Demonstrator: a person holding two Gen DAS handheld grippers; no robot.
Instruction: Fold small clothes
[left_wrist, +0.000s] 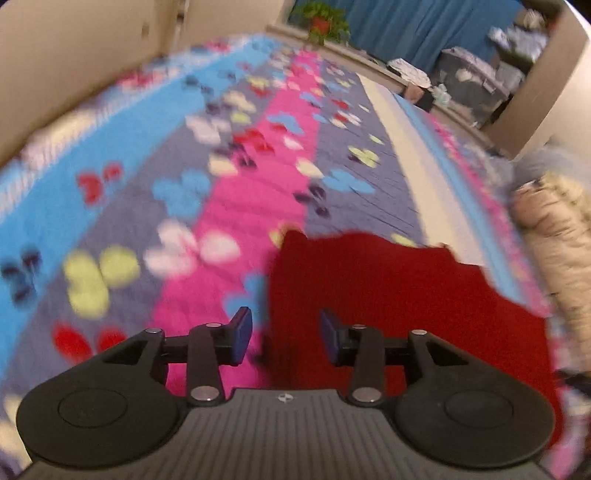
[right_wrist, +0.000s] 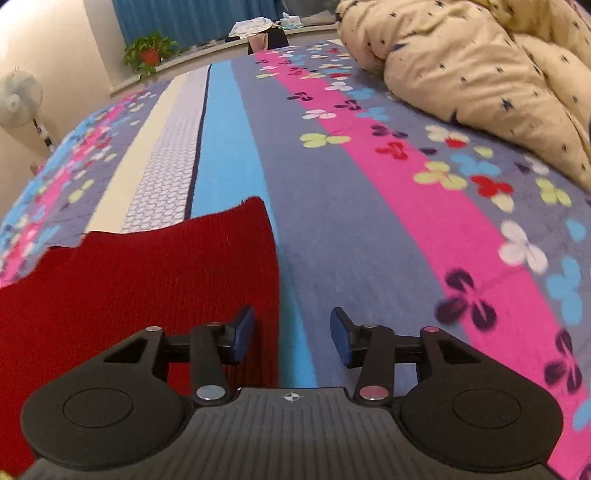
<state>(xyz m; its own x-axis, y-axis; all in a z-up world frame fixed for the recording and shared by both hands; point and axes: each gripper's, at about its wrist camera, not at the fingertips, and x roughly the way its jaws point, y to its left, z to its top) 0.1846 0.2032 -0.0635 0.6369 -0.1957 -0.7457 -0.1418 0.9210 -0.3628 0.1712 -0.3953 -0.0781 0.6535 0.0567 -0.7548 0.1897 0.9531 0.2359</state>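
A small dark red knitted garment (left_wrist: 388, 295) lies flat on the striped, flower-printed bedsheet (left_wrist: 221, 206). My left gripper (left_wrist: 286, 338) hovers open over the garment's left edge, which runs between the two blue pads; nothing is pinched. In the right wrist view the same red garment (right_wrist: 147, 288) fills the lower left. My right gripper (right_wrist: 291, 339) is open over its right edge, its left pad above the cloth and its right pad above the bare sheet (right_wrist: 332, 221). The left wrist view is blurred.
A bunched cream duvet (right_wrist: 461, 74) sits at the far right of the bed, also seen as the cream duvet (left_wrist: 554, 240). A potted plant (right_wrist: 149, 51) and blue curtains stand behind the bed. A fan (right_wrist: 18, 99) is at the left wall.
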